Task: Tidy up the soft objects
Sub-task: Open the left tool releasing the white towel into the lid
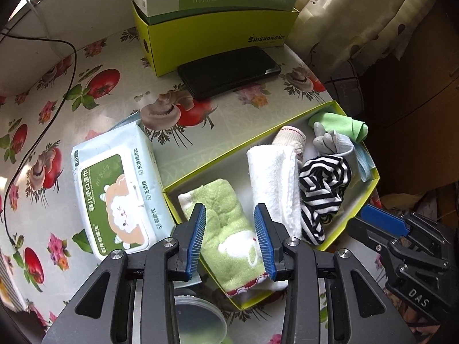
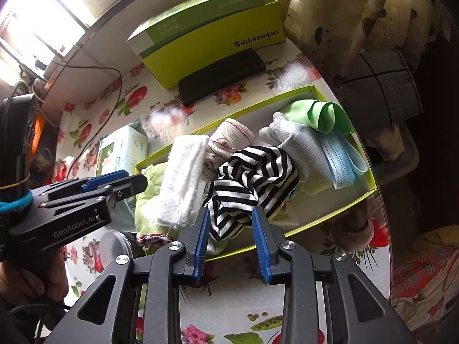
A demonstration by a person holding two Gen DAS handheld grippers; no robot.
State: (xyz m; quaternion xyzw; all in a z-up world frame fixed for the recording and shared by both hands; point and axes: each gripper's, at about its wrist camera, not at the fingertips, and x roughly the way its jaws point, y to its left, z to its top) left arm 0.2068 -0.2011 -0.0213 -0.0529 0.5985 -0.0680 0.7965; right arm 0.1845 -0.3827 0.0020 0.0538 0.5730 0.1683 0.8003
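Daylight is entering from the window [image 2: 43,20] at upper left, overexposing it and casting glare on the tablecloth [image 2: 169,114] below it. Fisheye distortion is curving and darkening both views' edges.

Round clear lid [image 1: 198,318] (partly hidden behind left gripper [image 1: 231,240]) cut off below

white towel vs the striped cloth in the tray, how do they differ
The white towel is plain white and fluffy; the striped cloth has black and white bands and looks thin. The white towel lies folded in a long, neat strip, while the striped cloth is bunched in a crumpled heap. Both lie side by side in the yellow-green tray.
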